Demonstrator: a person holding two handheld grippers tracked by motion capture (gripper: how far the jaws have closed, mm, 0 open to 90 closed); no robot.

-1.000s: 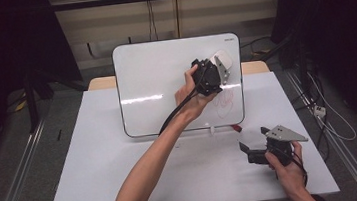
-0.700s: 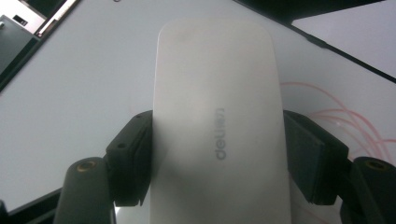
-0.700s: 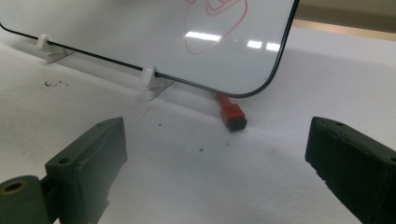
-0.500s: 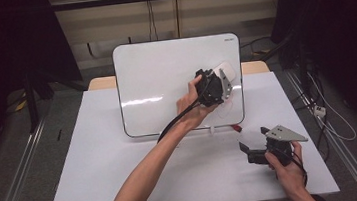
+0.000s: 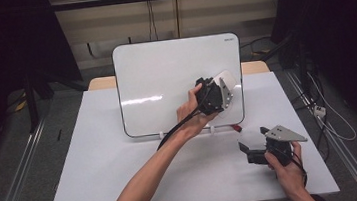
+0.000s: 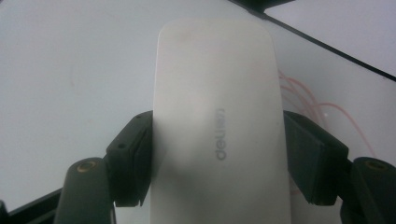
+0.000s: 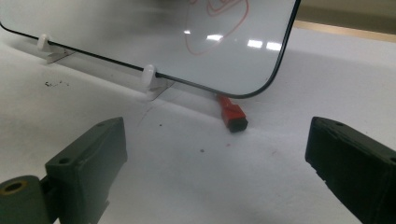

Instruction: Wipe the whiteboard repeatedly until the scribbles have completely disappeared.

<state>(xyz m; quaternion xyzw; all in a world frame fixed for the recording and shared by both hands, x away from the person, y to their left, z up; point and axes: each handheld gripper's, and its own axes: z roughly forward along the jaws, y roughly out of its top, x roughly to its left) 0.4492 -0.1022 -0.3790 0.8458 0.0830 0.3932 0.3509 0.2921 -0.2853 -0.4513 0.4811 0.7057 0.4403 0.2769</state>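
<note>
We hold the left gripper (image 5: 222, 92) up against the whiteboard (image 5: 164, 82), near its lower right part, with the jaws clamped on a white eraser (image 6: 215, 126). In the left gripper view the eraser stands lengthwise between the two black jaws, one pressing each long side, and its far end lies against the board's surface. Faint red scribbles (image 6: 308, 102) show on the board just beside the eraser, on the side toward the board's dark edge.

Our right gripper (image 5: 252, 148) rests low on the table (image 5: 97, 159), in front of the board's lower right corner and well apart from the left gripper. Its jaws stand wide apart with nothing between them. In the right gripper view a red marker (image 7: 232, 114) lies on the table just under the board's rounded corner, and red scribbles mark the board above it.
</note>
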